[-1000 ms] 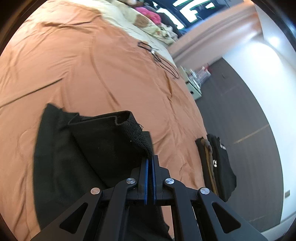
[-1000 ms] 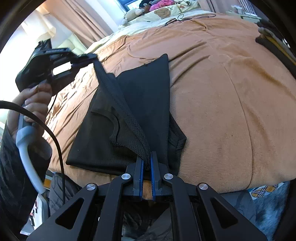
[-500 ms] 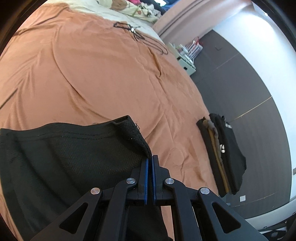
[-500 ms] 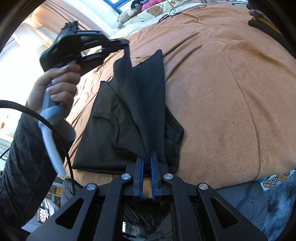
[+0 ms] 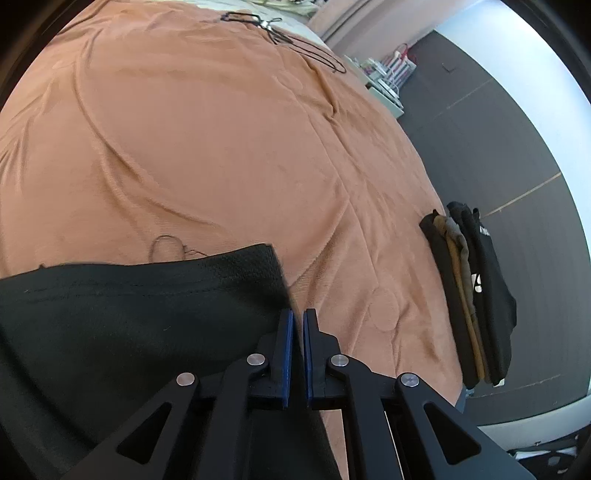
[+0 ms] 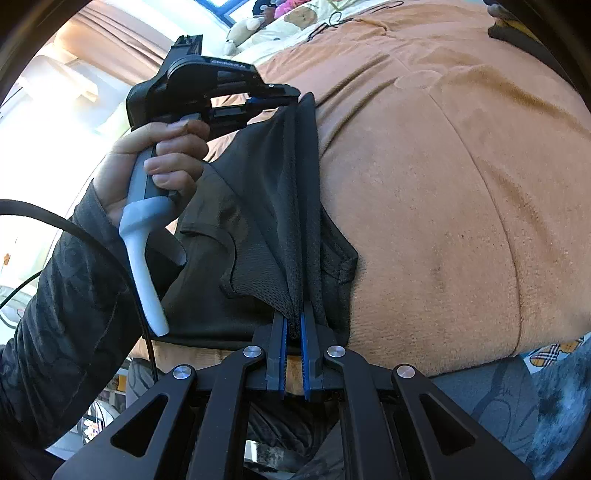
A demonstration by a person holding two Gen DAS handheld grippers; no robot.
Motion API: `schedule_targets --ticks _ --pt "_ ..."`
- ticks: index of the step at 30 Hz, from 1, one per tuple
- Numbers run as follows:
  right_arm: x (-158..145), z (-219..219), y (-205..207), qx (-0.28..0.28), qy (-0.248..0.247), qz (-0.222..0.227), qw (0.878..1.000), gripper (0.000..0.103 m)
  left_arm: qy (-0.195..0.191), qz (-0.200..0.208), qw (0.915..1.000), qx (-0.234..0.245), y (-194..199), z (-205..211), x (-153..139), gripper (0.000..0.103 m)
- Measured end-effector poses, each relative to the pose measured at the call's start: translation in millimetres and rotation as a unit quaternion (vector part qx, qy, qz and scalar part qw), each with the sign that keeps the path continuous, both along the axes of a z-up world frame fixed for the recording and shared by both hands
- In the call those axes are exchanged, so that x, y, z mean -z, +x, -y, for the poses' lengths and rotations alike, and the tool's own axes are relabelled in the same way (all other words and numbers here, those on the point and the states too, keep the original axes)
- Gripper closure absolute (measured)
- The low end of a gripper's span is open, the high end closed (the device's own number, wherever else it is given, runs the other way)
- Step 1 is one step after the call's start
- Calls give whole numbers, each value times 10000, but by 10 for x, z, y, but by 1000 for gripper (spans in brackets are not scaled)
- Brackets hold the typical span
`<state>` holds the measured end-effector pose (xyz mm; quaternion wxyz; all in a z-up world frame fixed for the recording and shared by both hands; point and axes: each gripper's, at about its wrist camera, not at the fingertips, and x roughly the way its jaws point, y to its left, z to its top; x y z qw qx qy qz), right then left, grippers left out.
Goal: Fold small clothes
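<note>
The shirt (image 6: pixel 258 221), black mesh, lies at the near edge of the bed, on the orange blanket (image 6: pixel 461 192), with part of it raised into a taut ridge between the two tools. In the right wrist view the right gripper (image 6: pixel 293 328) sits at the bottom of the frame, its blue-lined jaws clamped on a bunched pinch of the shirt's near edge, fabric filling the narrow slot between them. From there the ridge runs up and away to the left gripper (image 6: pixel 284 100), held by the left hand (image 6: pixel 159 166) around its grey grip; its fingers meet the far end of the ridge, but from this side it cannot be told whether they pinch the cloth. In the left wrist view the left gripper (image 5: pixel 297 321) shows its jaws slightly apart, a thin bare slit between the blue pads, and the shirt (image 5: pixel 129 317) lies just to the left of them, its corner beside the left finger, not between the pads. Below the ridge the rest of the shirt rests flat on the blanket (image 5: pixel 221 140), with an armhole curve showing. Farther right, a stack (image 5: pixel 469 291) of dark and tan folded clothes lies at the blanket's edge. At the far end lie black hangers (image 5: pixel 280 33), and beyond them a pale quilt (image 6: pixel 295 22) with soft toys.
</note>
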<state>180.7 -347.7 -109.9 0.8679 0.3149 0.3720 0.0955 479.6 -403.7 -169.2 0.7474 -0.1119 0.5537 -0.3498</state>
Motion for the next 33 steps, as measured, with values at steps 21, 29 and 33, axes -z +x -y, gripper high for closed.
schedule_targets --ticks 21,29,33 --pt "-74 -79 4 138 -346 -166 9992 99 386 91 9947 -946 -406 -1362 -321 69" --pt "-174 -185 -13 168 -751 -245 9967 96 425 -6 9912 -1253 -694 -1829 -249 56" --pt "-210 -216 -24 182 -854 -268 9958 96 490 -88 9900 -1319 -802 -1944 -182 56"
